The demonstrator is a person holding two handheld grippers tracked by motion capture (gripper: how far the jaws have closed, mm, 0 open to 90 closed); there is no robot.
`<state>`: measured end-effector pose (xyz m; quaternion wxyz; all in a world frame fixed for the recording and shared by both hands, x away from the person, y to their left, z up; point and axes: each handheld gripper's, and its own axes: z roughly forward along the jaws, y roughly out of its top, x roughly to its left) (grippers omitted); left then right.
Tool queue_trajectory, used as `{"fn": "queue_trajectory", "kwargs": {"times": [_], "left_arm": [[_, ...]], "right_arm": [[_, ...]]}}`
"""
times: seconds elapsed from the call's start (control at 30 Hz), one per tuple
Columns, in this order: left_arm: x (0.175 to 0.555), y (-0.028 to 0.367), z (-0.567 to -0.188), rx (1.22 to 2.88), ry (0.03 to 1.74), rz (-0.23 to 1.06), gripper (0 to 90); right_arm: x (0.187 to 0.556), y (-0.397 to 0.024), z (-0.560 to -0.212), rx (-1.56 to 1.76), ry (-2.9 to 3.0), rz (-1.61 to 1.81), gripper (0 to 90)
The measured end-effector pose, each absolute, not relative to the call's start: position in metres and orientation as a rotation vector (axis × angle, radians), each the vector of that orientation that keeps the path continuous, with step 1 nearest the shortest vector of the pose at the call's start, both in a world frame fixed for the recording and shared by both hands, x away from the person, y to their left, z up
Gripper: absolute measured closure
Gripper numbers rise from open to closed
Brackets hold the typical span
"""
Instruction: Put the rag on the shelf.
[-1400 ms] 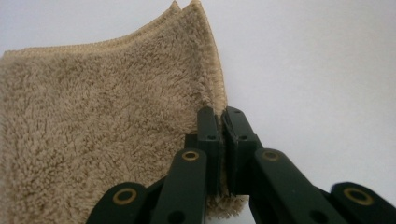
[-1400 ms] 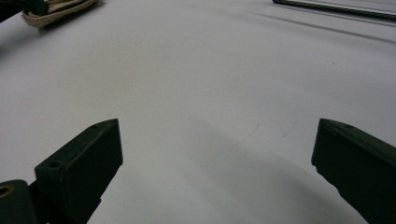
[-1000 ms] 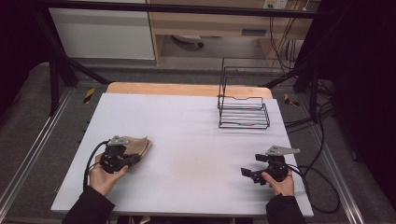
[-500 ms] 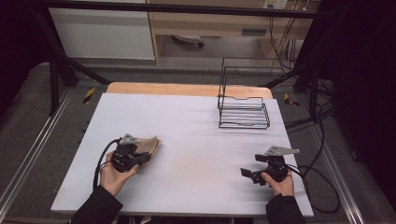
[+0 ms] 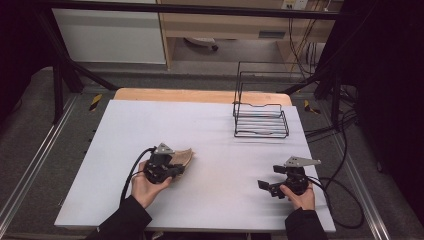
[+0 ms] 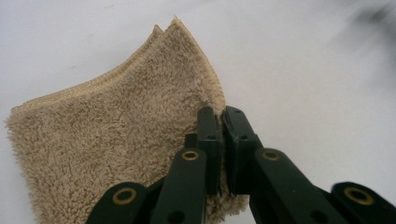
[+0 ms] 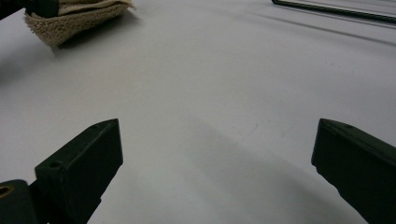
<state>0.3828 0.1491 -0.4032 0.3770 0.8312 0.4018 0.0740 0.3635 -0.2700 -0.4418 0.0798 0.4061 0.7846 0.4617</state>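
Pinching the folded beige towel, the left gripper had it in hand (jaws clamped on its edge). Right gripper sat apart, jaws wide; wire rack not yet reached

White table; grey floor

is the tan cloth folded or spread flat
Folded: the tan cloth shows two stacked hemmed edges meeting at one corner, with the left gripper pinching its edge.

Tan cloth — plain, fuzzy — on a white table, black wire rack.
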Motion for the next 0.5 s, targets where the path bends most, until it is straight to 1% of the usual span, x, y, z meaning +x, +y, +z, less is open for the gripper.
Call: {"fn": "queue_trajectory", "kwargs": {"times": [0.33, 0.5], "left_arm": [[0.378, 0.108, -0.405, 2.161, 0.933, 0.144, 85.3], [0.371, 0.093, -0.411, 2.222, 0.874, 0.141, 85.3]], "right_arm": [[0.364, -0.270, -0.441, 1.220, 2.344, 1.385, 2.5], [0.363, -0.270, -0.441, 1.220, 2.342, 1.385, 2.5]]}}
